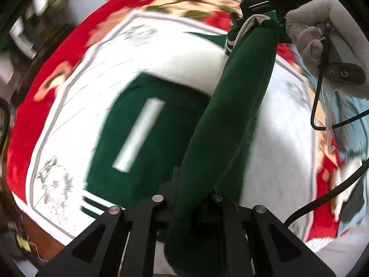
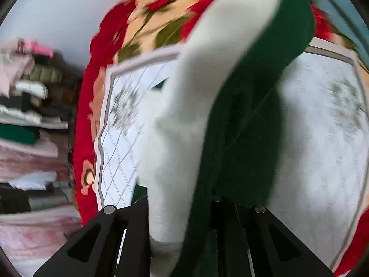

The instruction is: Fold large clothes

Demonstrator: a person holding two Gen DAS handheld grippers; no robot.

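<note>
Green garment (image 1: 147,138): slung between both grippers, above the bed.
Left gripper (image 1: 191,198): clenched on it.
Right gripper (image 2: 184,207): clenched on it.

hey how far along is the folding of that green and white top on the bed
Early. Done: both grippers, left gripper and right gripper, have clamped the green and white garment. In hand: it is stretched between them above the white quilt. Left: no finished fold shows.

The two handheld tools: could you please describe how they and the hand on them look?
Both the left tool and the right tool are matte black with angular cut-out linkages and silver pivot pins. A grey knitted glove covers the hand; black cables trail below it.
</note>
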